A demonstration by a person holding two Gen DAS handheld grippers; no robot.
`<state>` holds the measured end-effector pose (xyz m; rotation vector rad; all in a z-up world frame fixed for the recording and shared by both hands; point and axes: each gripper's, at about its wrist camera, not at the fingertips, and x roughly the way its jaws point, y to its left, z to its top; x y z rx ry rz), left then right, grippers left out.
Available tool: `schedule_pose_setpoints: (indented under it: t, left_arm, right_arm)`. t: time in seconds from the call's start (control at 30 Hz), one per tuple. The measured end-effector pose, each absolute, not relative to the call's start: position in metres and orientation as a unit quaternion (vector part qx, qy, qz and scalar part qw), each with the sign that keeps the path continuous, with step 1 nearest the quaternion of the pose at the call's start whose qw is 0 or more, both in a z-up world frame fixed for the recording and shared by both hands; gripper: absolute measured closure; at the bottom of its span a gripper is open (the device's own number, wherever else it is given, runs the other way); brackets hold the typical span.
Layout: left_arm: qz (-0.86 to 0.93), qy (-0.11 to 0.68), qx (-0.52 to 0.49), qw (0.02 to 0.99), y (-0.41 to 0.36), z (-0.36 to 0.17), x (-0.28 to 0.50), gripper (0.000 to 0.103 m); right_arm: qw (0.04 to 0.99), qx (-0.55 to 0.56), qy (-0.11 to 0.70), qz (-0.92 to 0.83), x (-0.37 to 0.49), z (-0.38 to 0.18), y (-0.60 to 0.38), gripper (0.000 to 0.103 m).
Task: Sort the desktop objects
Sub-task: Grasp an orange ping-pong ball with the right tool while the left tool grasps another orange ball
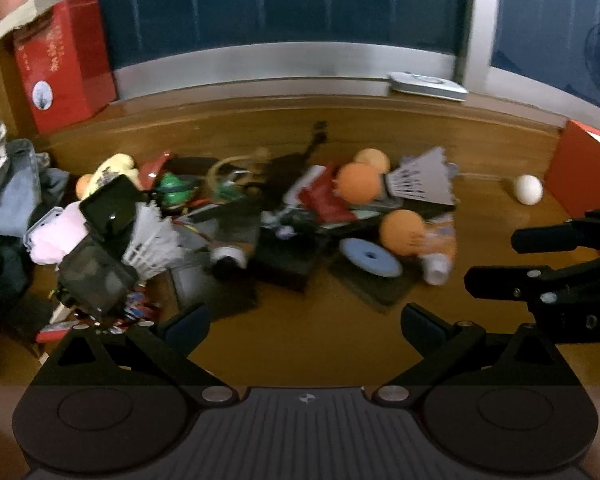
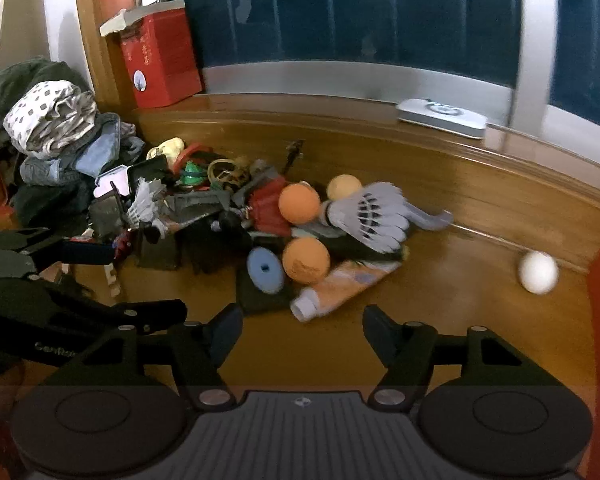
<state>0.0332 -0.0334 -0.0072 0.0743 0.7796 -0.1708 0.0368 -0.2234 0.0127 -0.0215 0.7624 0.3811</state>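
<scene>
A jumble of small objects lies on the wooden desktop (image 1: 340, 344). In it are orange balls (image 1: 358, 183) (image 2: 299, 204), a grey shuttlecock (image 1: 420, 178) (image 2: 374, 216), a white shuttlecock (image 1: 152, 240), a blue disc (image 1: 370, 257) (image 2: 265, 266) and an orange-white tube (image 2: 342, 286). A white ball (image 1: 529, 189) (image 2: 538, 272) rests apart at the right. My left gripper (image 1: 304, 320) hangs open over bare wood in front of the pile. My right gripper (image 2: 302, 320) is open too, empty, just short of the tube's cap. Each gripper shows at the edge of the other's view.
A red carton (image 1: 60, 68) (image 2: 160, 60) stands at the back left beside a heap of clothes (image 2: 60, 128). A white flat device (image 2: 440, 118) lies on the window sill. An orange-red box (image 1: 580, 168) borders the desk at the right.
</scene>
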Motion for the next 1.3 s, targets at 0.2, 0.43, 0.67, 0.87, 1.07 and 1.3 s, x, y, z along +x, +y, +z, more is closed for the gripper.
schedule_pose_setpoints:
  t: [0.2, 0.43, 0.67, 0.87, 1.07, 1.3]
  left_arm:
    - [-0.083, 0.373, 0.041, 0.923, -0.018, -0.010, 0.049, 0.000]
    - [-0.074, 0.381, 0.031, 0.921, -0.006, -0.018, 0.057, 0.000]
    - [-0.082, 0.356, 0.043, 0.930, -0.014, -0.008, 0.057, 0.000]
    - [-0.108, 0.325, 0.050, 0.938, -0.034, 0.007, 0.073, 0.001]
    - [-0.164, 0.313, 0.082, 0.932, -0.070, 0.006, 0.097, 0.012]
    - [-0.211, 0.323, 0.127, 0.914, -0.107, -0.011, 0.133, 0.041]
  right_arm:
    - [0.906, -0.011, 0.381, 0.183, 0.078, -0.001, -0.205, 0.041]
    - [0.901, -0.006, 0.396, 0.177, 0.114, -0.019, -0.194, 0.048]
    - [0.899, 0.004, 0.401, 0.178, 0.127, -0.033, -0.194, 0.057]
    - [0.902, 0.003, 0.398, 0.165, 0.120, -0.032, -0.203, 0.061]
    - [0.909, 0.004, 0.395, 0.134, 0.093, -0.029, -0.228, 0.061]
    - [0.914, 0.022, 0.396, 0.092, 0.065, -0.022, -0.265, 0.061]
